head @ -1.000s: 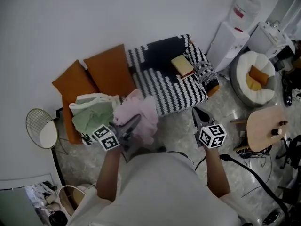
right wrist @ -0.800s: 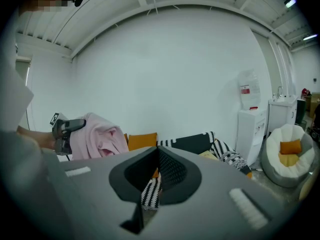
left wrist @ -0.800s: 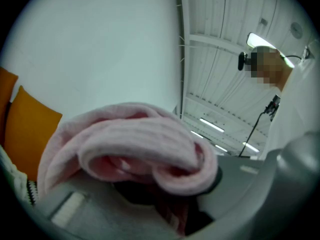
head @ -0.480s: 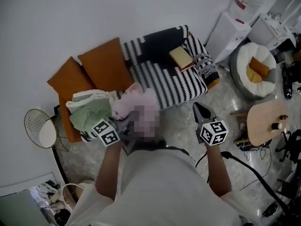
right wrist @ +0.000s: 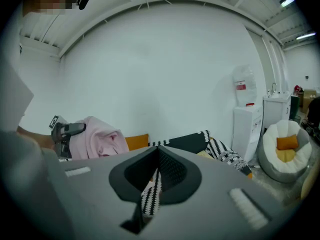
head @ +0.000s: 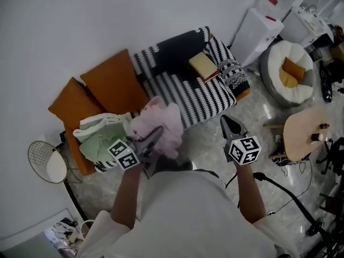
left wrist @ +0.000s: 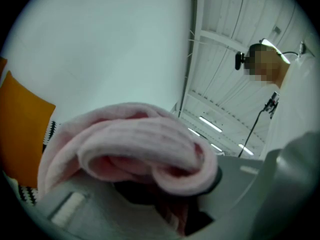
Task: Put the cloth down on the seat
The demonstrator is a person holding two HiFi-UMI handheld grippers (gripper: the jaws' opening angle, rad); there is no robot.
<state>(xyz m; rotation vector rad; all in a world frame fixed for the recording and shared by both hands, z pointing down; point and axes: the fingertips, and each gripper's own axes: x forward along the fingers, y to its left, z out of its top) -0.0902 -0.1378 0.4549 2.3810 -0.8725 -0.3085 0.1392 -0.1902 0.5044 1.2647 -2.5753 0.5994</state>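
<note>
My left gripper (head: pixel 152 137) is shut on a bunched pink cloth (head: pixel 159 123) and holds it in the air over the front edge of the sofa seat (head: pixel 189 93), which is draped in a black-and-white striped blanket. In the left gripper view the pink cloth (left wrist: pixel 137 144) folds over the jaws and hides their tips. The right gripper view shows the same cloth (right wrist: pixel 97 136) hanging at the left. My right gripper (head: pixel 229 126) is shut and holds nothing, in front of the sofa's right half; through the slit between its jaws only the striped blanket (right wrist: pixel 150 194) shows.
Two orange cushions (head: pixel 110 80) lean at the sofa's left, with a pile of green and white clothes (head: pixel 101 133) below them. A yellow pad (head: pixel 202 65) lies on the seat's far right. A water dispenser (head: pixel 257 26), a white beanbag (head: pixel 279 85) and a round wooden table (head: pixel 306 136) stand to the right.
Both grippers keep almost the same places and the pink cloth stays in the left one. Only the head view has shifted a little, so the sofa sits slightly further left.
</note>
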